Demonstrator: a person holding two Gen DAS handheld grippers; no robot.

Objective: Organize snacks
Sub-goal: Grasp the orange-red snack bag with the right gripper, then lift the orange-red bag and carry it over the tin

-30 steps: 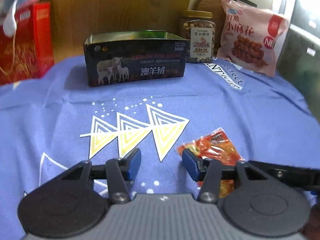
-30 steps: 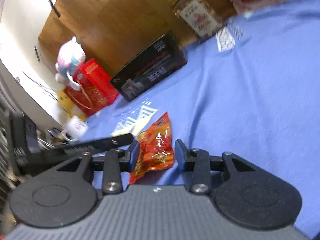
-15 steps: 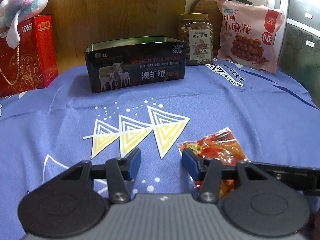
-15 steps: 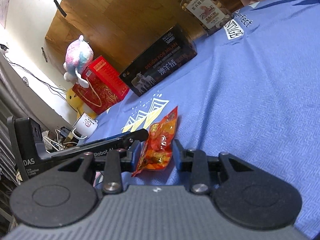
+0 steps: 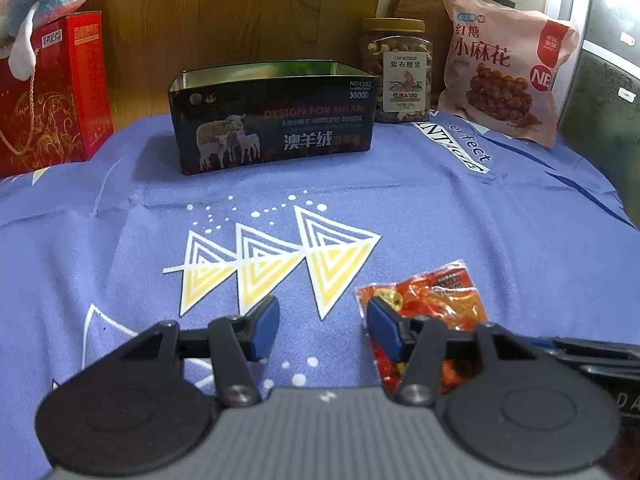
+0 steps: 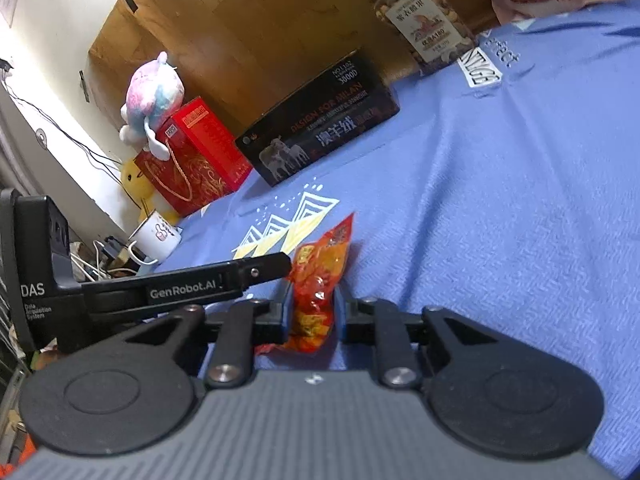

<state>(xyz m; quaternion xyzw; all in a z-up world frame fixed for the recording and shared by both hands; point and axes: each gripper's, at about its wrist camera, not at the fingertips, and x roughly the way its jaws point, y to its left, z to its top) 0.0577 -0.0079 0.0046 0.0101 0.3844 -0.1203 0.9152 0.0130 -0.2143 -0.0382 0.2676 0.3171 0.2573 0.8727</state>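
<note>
The right gripper [image 6: 310, 308] had just been closing, and we saw its pads clamp the red snack packet [image 6: 320, 280], which lay on the blue cloth [image 6: 500, 200] in front of the open tin [image 5: 272, 116] (sheep printed on its side). The left gripper [image 5: 324, 326] stood apart, nothing between its fingers, just beside the packet. Behind stood the nut jar [image 5: 396, 70] and pink bag [image 5: 504, 68].

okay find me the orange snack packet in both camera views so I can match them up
Left wrist view: the orange snack packet lies lower right on the blue cloth, partly behind a finger.
Right wrist view: it stands at lower centre, pinched by the right gripper.
Shared landmark: the black sheep tin.
</note>
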